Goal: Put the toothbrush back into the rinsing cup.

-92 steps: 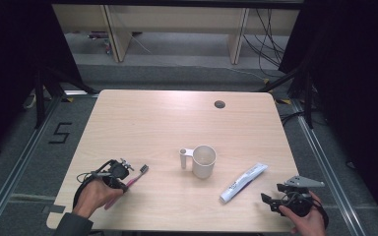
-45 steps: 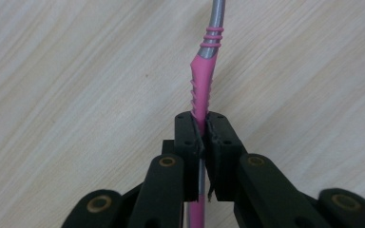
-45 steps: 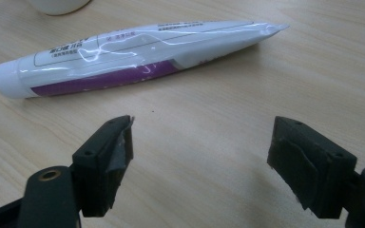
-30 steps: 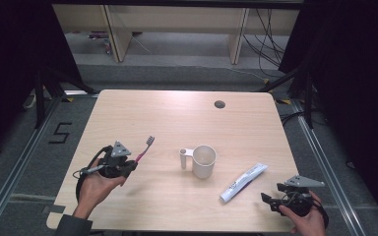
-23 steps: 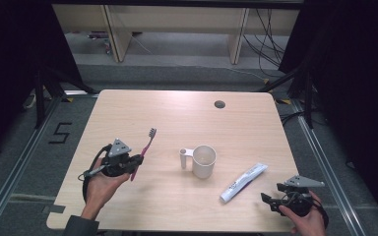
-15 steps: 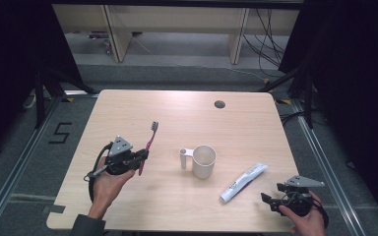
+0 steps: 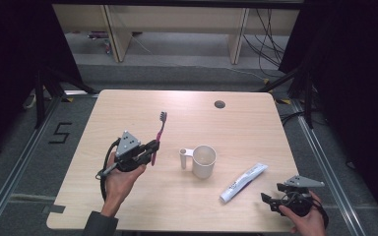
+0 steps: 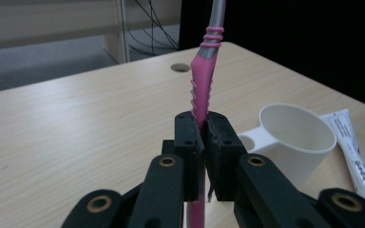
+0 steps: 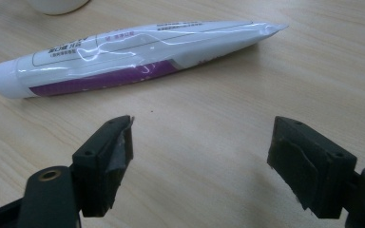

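On the desk (image 7: 128,108), toward nine o'clock from the centre, the left claw (image 7: 150,150) is clamped on the pink handle of a toothbrush (image 7: 159,132). The brush is lifted off the wood, its bristle head pointing to twelve o'clock. Near the middle stands a white mug (image 7: 203,161), its handle toward nine o'clock. At about four o'clock from the mug lies a toothpaste tube (image 7: 242,183), flat on the desk. At the five o'clock corner the right claw (image 7: 270,200) rests with its jaws wide apart, near the tube and apart from it.
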